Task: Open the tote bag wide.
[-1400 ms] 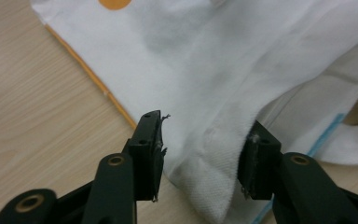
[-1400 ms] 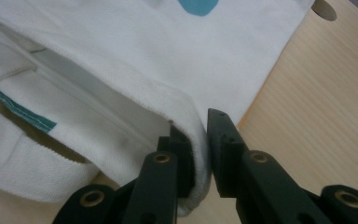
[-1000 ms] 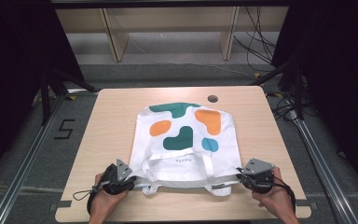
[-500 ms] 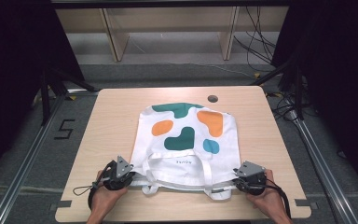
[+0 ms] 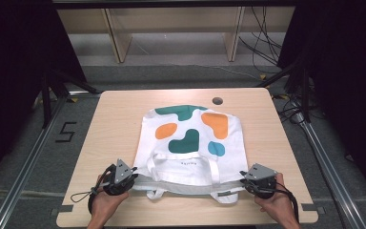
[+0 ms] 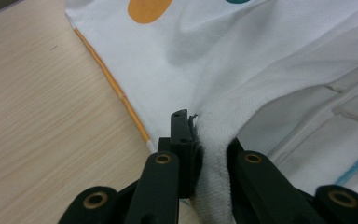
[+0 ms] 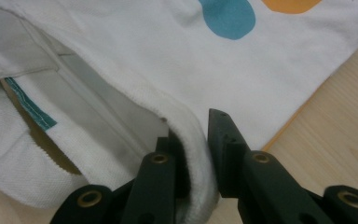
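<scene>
A: What is changing against the frame before?
B: Both tongs are sitting lower in the frame, and the bag's mouth is coming with them.

A: What are they holding?
B: The left tongs (image 5: pixel 134 179) and the right tongs (image 5: pixel 242 180) are each closed on the hem of the tote bag (image 5: pixel 190 143).

A: The bag?
B: White woven cloth with rounded green, orange and blue patches, lying flat on the wooden worktop (image 5: pixel 109 129), mouth toward the frame's bottom, long axis running up the frame.

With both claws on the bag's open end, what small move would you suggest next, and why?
Probably lift both corners together. The left claw and right claw each pinch the upper layer of the bag at its mouth, which gapes slightly while the rest lies flat on the table; an even lift should open it.
</scene>
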A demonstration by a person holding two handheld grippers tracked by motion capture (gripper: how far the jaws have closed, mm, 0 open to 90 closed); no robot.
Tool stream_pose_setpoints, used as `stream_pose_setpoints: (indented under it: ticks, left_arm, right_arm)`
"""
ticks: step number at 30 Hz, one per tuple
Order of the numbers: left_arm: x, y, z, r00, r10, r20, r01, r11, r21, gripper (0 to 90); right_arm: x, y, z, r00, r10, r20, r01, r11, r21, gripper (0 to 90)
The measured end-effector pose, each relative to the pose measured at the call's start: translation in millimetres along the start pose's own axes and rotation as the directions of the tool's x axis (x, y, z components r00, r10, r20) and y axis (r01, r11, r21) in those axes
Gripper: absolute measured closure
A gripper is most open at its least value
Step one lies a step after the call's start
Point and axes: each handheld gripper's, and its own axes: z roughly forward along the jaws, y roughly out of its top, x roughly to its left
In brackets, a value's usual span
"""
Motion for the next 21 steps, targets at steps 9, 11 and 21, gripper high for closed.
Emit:
stream_pose_setpoints:
  ticks: [9,11,21]
  left_arm:
    - [-6.0,2.5,-4.1,0.9969,-0.076,0.02,0.077,0.9948,-0.067,83.4]
    - [-6.6,4.4,-6.5,0.9968,-0.078,0.02,0.079,0.9933,-0.084,84.2]
    - [-5.7,19.0,-22.5,0.9967,-0.074,0.033,0.079,0.9842,-0.159,85.6]
  right_arm:
    - [-6.0,-2.2,-3.5,0.9995,0.031,0.009,-0.03,0.999,-0.023,79.8]
    - [-7.6,-1.6,-5.2,0.9992,0.039,0.012,-0.038,0.998,-0.041,80.2]
    - [-23.0,9.3,-27.5,0.9958,0.088,0.025,-0.083,0.983,-0.166,82.6]
